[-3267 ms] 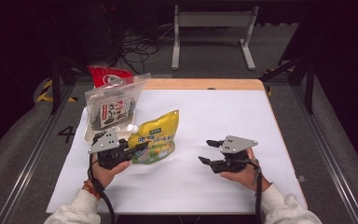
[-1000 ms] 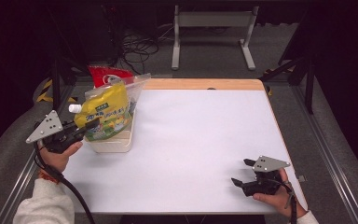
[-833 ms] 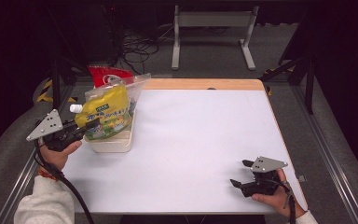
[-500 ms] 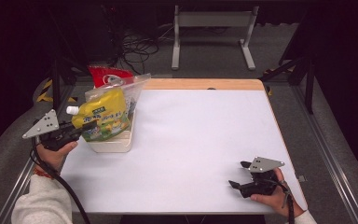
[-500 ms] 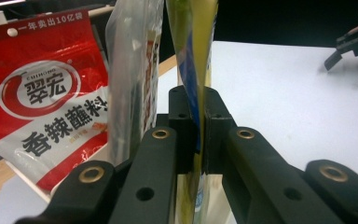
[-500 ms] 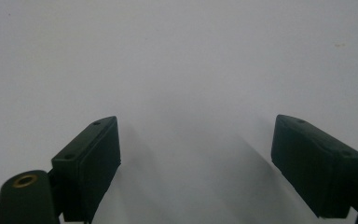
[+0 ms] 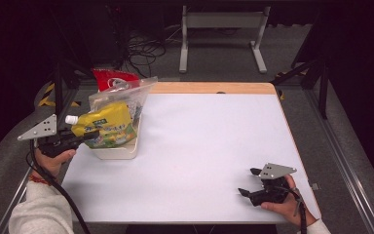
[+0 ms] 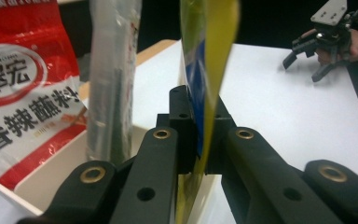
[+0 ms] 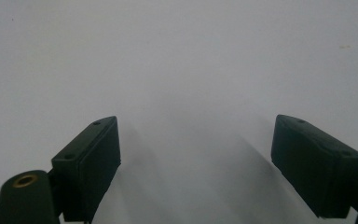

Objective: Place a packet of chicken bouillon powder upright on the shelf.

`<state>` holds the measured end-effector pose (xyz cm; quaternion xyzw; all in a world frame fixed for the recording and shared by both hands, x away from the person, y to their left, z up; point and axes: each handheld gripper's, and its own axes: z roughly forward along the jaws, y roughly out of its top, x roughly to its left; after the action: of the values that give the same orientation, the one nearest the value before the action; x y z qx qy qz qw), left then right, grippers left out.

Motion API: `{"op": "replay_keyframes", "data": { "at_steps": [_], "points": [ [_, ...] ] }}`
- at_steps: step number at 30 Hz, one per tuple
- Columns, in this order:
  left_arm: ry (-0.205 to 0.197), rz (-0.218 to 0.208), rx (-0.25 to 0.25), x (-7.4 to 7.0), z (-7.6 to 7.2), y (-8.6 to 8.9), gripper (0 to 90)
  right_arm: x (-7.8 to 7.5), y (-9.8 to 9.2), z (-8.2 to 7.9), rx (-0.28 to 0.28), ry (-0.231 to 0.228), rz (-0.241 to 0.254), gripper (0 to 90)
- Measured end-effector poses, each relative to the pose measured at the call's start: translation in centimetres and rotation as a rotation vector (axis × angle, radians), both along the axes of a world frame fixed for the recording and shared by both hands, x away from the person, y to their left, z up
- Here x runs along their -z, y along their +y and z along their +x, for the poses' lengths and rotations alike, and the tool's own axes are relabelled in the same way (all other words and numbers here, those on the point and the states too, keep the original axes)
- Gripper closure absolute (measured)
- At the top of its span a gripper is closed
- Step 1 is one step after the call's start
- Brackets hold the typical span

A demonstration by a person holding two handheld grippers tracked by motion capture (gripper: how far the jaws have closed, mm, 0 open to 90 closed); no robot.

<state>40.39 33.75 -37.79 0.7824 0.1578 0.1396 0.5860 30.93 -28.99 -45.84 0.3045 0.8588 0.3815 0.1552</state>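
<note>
1. Yellow spouted pouch, white cap at its upper left, is pinched by its edge in the left gripper; jaws nearly shut w/ only the thin film between the pads.
2. Pouch hangs tilted over the near end of the cream tray at the table's left edge, lower part inside the tray; can't tell if it rests on the floor.
3. Clear bag w/ dark contents stands just behind it in the tray; red snack packet behind that.
4. Step in hand, as judged: setting the pouch into the tray w/ the other packs.
5. Next move likely calls for lowering till it sits, then parting the jaws & backing off w/o dragging it out.
6. Right gripper rests at the near right of the white table, well apart, jaws wide, holding nothing.
</note>
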Motion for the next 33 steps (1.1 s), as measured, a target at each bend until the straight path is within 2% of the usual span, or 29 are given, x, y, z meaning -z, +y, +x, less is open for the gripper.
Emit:
{"op": "replay_keyframes", "data": {
  "at_steps": [1, 3, 5, 6, 9, 10, 11, 12, 19, 20, 21, 22, 23, 24, 25, 26, 27, 30, 33],
  "points": [
    [0.007, 0.008, 0.004, 0.0, 0.1, -0.1, 86.0, 0.0, 0.0, 0.0, 0.0, 0.003, 0.0, 15.5],
    [0.021, -0.001, 0.011, 0.1, 0.4, -0.2, 86.0, 0.0, 0.0, 0.1, 0.0, 0.005, 0.001, 15.6],
    [0.028, 0.025, -0.02, 0.2, 0.7, -0.5, 86.0, 0.0, 0.1, 0.1, -0.001, 0.003, -0.003, 15.5],
    [0.041, 0.023, -0.026, 0.3, 0.7, -0.6, 85.9, 0.0, 0.1, 0.1, -0.005, 0.001, -0.005, 15.5],
    [0.036, 0.019, -0.037, 0.4, 0.7, -0.5, 85.9, 0.0, 0.2, 0.0, -0.015, 0.0, -0.006, 15.5],
    [0.039, 0.048, -0.063, 0.7, 0.6, -0.4, 85.9, 0.0, 0.3, 0.0, -0.017, 0.0, -0.007, 15.5],
    [0.029, 0.057, -0.096, 0.8, 0.5, -0.4, 86.0, 0.0, 0.3, 0.0, -0.018, 0.001, -0.008, 15.5],
    [0.045, 0.044, -0.087, 0.9, 0.5, -0.1, 86.0, 0.0, 0.3, 0.1, -0.018, 0.002, -0.007, 15.5],
    [0.037, 0.045, -0.107, 0.7, 0.2, 0.0, 85.9, 0.0, 0.3, 0.1, -0.022, 0.006, -0.006, 15.5],
    [0.044, 0.033, -0.121, 0.7, 0.2, -0.1, 83.5, 0.0, 0.4, 0.2, -0.026, 0.006, -0.007, 15.5],
    [0.036, 0.007, -0.153, 0.8, 0.3, 0.1, 82.1, 0.0, 0.4, 0.2, -0.028, 0.006, -0.008, 15.5],
    [0.037, -0.02, -0.163, 0.9, 0.2, 0.3, 80.5, 0.0, 0.4, 0.2, -0.029, 0.006, -0.012, 15.5],
    [0.037, -0.02, -0.163, 0.9, 0.2, 0.3, 76.8, 0.0, 0.4, 0.2, -0.029, 0.006, -0.012, 15.5],
    [0.039, -0.03, -0.181, 0.9, 0.1, 0.5, 76.8, 0.0, 0.5, 0.2, -0.031, 0.007, -0.012, 15.5],
    [0.045, -0.042, -0.203, 1.0, 0.1, 0.5, 70.0, 0.0, 0.5, 0.2, -0.033, 0.008, -0.011, 15.5],
    [0.055, -0.054, -0.203, 1.0, 0.0, 0.6, 66.0, 0.0, 0.4, 0.2, -0.033, 0.009, -0.01, 15.5],
    [0.053, -0.045, -0.201, 1.1, 0.0, 0.5, 63.4, 0.0, 0.4, 0.2, -0.034, 0.009, -0.008, 15.5],
    [0.039, -0.049, -0.196, 1.3, -0.1, 0.1, 66.7, 0.0, 0.4, 0.2, -0.034, 0.014, -0.007, 15.5],
    [0.001, -0.038, -0.198, 1.0, -0.5, 0.0, 79.9, 0.0, 0.5, 0.3, -0.039, 0.017, -0.004, 15.5]
  ]
}}
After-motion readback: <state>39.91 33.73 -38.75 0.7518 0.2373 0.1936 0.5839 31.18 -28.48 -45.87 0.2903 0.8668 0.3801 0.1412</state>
